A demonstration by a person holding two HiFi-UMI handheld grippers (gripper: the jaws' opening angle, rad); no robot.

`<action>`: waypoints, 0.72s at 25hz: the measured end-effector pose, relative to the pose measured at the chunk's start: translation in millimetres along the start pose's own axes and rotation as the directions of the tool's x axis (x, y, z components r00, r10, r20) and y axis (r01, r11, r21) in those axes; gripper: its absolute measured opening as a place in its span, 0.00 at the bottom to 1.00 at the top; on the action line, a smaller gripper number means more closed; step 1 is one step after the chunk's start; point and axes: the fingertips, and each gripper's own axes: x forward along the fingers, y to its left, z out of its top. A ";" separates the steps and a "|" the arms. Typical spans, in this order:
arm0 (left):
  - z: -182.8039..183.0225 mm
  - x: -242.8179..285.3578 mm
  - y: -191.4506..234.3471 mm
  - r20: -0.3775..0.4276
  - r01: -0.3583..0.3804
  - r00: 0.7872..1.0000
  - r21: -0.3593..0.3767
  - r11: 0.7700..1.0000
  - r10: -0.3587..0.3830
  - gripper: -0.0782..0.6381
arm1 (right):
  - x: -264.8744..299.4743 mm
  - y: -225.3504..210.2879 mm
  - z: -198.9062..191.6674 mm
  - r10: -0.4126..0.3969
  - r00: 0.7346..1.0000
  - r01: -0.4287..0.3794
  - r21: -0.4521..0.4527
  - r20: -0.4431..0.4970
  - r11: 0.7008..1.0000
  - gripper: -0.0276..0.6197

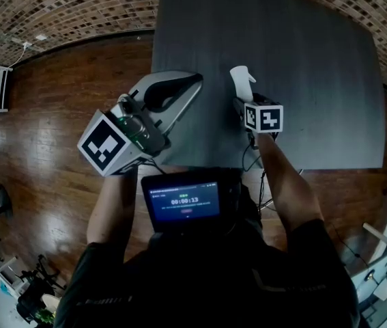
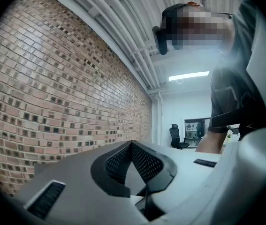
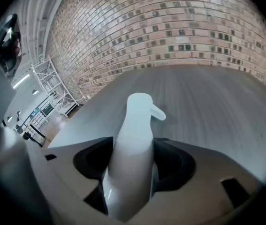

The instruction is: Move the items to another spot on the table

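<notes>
Dim, even indoor light, brightest at a ceiling strip light (image 2: 188,75) in the left gripper view, puts faint sheen on the dark counter (image 1: 302,60); fisheye bowing, black corners, the close spray bottle (image 3: 130,158) blurred.

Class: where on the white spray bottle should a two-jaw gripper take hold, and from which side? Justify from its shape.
Grip the white spray bottle on its slim body below the nozzle, coming from the person's side, one jaw per flank. That part fits between the jaws and leaves the nozzle clear above. The right gripper holds it so.
</notes>
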 end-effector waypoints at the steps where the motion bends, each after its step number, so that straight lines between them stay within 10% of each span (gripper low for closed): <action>1: -0.2 0.0 -0.3 -0.001 0.002 1.000 0.001 1.000 -0.002 0.10 | 0.3 0.1 -0.4 0.000 1.000 0.000 -0.003 -0.004 1.000 0.48; 18: 35.2 4.5 0.6 0.051 0.024 0.998 0.059 0.998 -0.027 0.10 | -44.4 -3.9 50.9 -0.028 0.983 0.026 0.015 0.181 1.000 0.58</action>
